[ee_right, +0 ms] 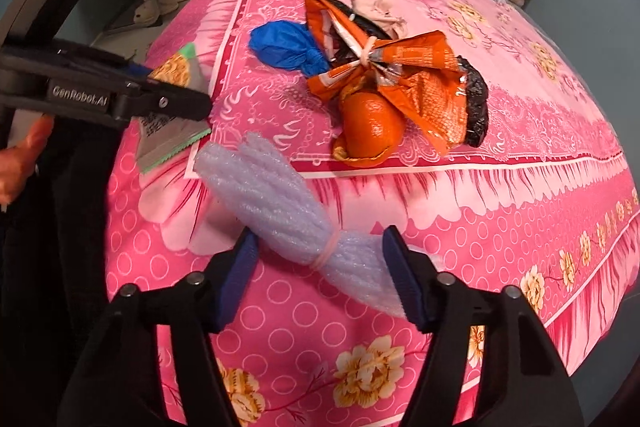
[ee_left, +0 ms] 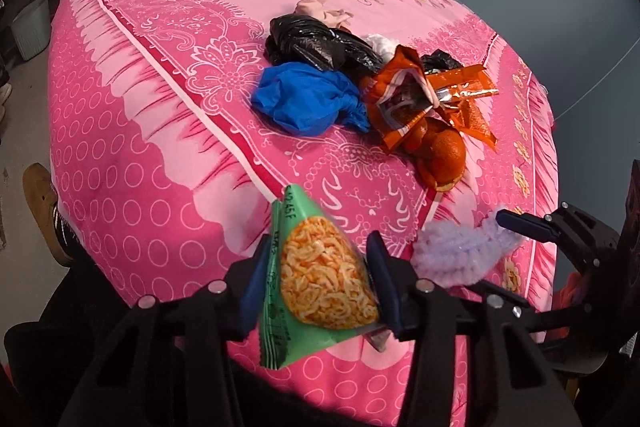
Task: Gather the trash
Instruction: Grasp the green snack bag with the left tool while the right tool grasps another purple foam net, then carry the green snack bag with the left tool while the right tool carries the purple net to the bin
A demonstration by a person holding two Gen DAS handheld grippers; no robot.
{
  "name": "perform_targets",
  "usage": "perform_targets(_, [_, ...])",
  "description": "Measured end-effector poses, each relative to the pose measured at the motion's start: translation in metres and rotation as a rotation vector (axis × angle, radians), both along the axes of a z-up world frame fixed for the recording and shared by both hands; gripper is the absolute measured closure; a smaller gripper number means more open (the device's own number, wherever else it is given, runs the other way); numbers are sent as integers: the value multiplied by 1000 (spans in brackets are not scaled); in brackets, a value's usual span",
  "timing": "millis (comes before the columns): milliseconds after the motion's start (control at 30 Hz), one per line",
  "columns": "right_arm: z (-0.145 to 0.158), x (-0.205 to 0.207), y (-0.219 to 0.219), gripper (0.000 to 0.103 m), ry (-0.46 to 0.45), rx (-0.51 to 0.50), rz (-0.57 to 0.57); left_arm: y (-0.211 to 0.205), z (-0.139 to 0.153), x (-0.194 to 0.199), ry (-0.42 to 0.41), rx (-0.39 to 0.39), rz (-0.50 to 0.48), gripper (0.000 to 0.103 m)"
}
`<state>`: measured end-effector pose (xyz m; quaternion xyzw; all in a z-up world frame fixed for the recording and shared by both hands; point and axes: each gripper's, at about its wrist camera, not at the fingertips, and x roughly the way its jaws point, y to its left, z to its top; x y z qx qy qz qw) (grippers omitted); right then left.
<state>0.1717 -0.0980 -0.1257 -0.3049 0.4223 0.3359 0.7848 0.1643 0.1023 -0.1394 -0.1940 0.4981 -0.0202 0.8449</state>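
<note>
My two grippers — black frames, blue pads

Left gripper (ee_left: 320,279) and right gripper (ee_right: 324,281): silver screws; white "GenRobot.AI" lettering on the left's side.

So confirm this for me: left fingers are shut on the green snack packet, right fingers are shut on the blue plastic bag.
Not the blue plastic bag; it lies in the pile on the bed. The right wrist view shows the right gripper shut on the lavender foam bundle. The left gripper is shut on the green snack packet.
</note>
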Motion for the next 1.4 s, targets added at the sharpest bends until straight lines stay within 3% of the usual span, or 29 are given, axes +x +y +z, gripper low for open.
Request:
perform_targets(400, [26, 8, -20, 85, -31, 75, -153, -8, 25, -13, -81, 18, -41, 66])
perform_targets(867, [77, -20, -72, 86, -14, 195, -273, 0, 43, -26, -141, -23, -10, 66])
perform_targets(1400, [154, -80, -173, 86, -73, 491, -443, -28, 94, -50, -247, -32, -58, 66])
